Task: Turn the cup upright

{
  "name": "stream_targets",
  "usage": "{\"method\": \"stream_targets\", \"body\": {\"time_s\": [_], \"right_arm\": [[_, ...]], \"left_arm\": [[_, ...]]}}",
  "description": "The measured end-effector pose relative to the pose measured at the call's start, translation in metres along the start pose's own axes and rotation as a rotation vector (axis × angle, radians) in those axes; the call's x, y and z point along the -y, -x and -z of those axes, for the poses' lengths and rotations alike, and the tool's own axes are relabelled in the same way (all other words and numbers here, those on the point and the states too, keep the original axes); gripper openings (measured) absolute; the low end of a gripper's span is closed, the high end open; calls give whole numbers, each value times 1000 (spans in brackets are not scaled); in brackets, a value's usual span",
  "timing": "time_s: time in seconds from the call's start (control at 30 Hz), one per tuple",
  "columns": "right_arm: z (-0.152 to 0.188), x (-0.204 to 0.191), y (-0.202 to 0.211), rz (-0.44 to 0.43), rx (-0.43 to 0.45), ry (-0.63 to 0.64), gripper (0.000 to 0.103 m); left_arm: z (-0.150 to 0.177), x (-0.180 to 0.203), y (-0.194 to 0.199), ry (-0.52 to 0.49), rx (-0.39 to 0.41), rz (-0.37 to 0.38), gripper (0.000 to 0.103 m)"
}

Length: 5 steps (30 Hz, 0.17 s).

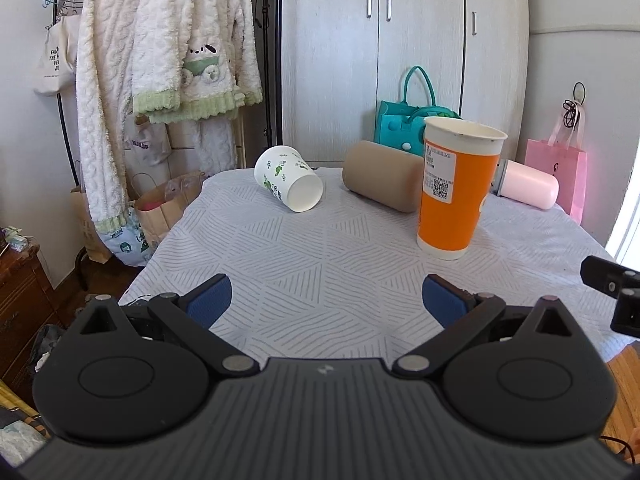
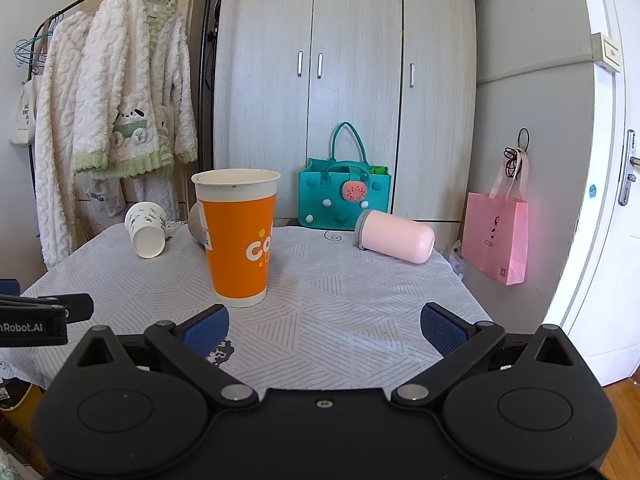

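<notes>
Meanwhile, both tongs, left (image 1: 326, 300) and right (image 2: 324, 330), wide open, empty, near orange cup (image 2: 238, 236).

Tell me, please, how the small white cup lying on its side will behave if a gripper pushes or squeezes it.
The white cup looks like thin paper, so it is probably light and may dent under a firm squeeze. Lying on its side on the tablecloth, it would likely roll in a curve, since it tapers.
</notes>
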State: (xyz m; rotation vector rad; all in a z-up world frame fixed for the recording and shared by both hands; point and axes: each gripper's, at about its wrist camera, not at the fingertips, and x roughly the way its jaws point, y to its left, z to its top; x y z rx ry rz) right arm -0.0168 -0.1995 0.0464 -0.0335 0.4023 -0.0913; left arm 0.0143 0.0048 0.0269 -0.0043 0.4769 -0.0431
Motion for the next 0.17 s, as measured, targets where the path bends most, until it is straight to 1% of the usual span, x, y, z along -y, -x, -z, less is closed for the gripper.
{"method": "stream_targets", "body": {"time_s": [0.17], "right_arm": [[0, 1, -1, 4, -1, -1, 103]], "left_arm": [[-1, 0, 2, -10, 10, -1, 103]]}}
